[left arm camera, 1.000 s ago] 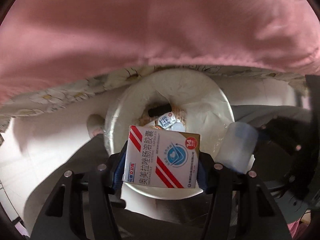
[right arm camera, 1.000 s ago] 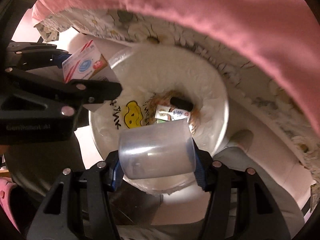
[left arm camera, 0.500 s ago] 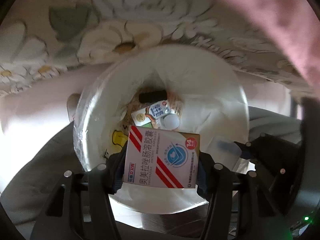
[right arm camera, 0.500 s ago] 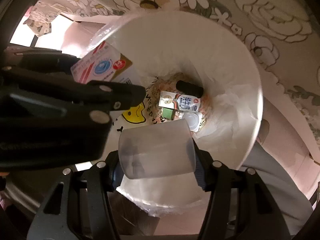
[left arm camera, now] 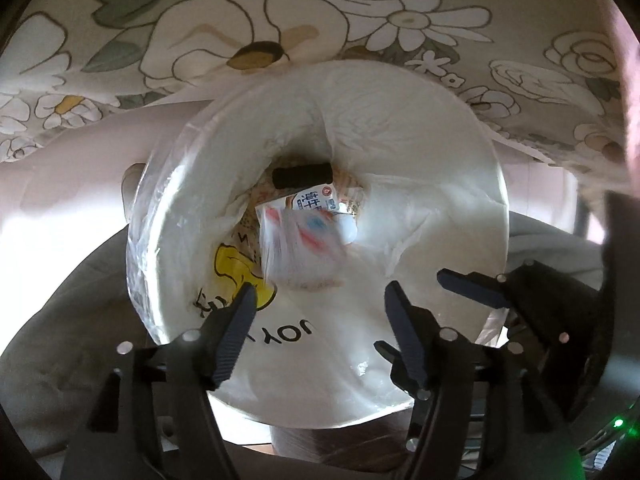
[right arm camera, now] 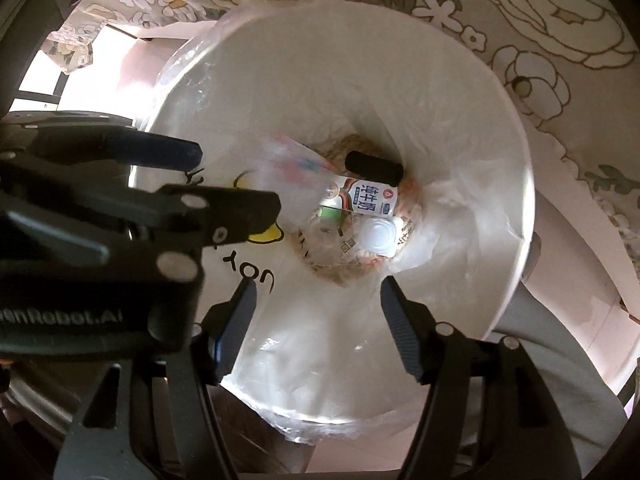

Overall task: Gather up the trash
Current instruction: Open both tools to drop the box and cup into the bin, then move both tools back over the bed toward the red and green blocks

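A round bin with a white liner [left arm camera: 400, 92] [right arm camera: 400, 60] lies right below both grippers. My left gripper [left arm camera: 320, 312] points down over it, jaws opening and nothing between them. The red, white and blue medicine box [left arm camera: 300, 240] [right arm camera: 292, 168] is a falling blur inside the bin. My right gripper [right arm camera: 316, 308] also stands over the bin, jaws opening and empty. A faint clear blur near the bottom looks like the plastic cup [right arm camera: 324, 240]. A milk carton [right arm camera: 368, 200], a black object [right arm camera: 374, 168] and a white lid [right arm camera: 378, 236] lie at the bottom.
Floral fabric [left arm camera: 280, 12] [right arm camera: 560, 20] hangs just behind the bin. Grey material [left arm camera: 60, 320] borders the bin's left and right. In the right wrist view the left gripper's body [right arm camera: 100, 240] fills the left side, close beside my right fingers [right arm camera: 236, 320].
Both grippers sank over the bin, then opened. The medicine box left the left jaws and the clear cup left the right jaws; both dropped into the bin.
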